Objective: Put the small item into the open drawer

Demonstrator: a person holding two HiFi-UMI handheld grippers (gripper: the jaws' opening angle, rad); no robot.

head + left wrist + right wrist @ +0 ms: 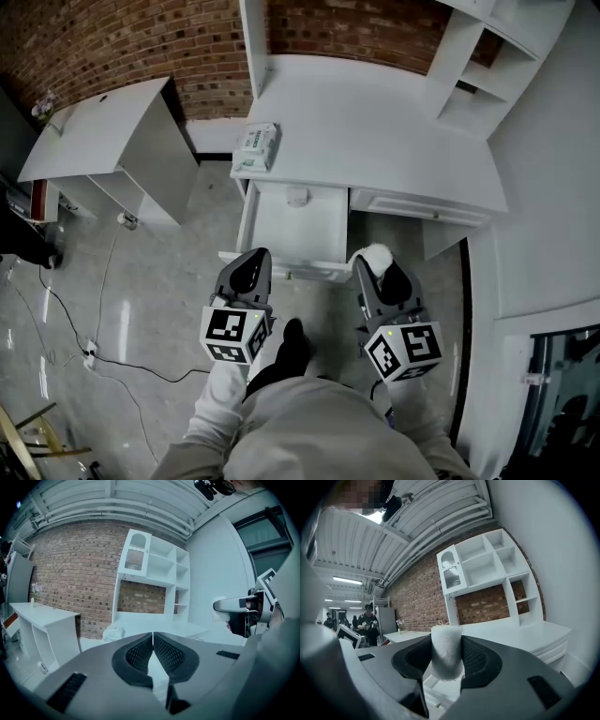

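two grippers hang side by side just in front of the open drawer (247,221), which stands pulled out from under the white bench (375,122). your right gripper (377,264) has its fingers (476,657) clenched on the small item, a white roll of woven gauze (446,651). the roll stands upright between the pads and pokes out past them. in the head view it is near the drawer's front right corner, outside the drawer. your left gripper (153,637) has its fingers (139,654) pressed together tip to tip, holding nothing. a small round white thing (297,196) lies at the back of the drawer. a pale packet (256,147) rests on the bench's front left corner; its print is too small to read. the marker cubes (234,335) show black-and-white square patterns.
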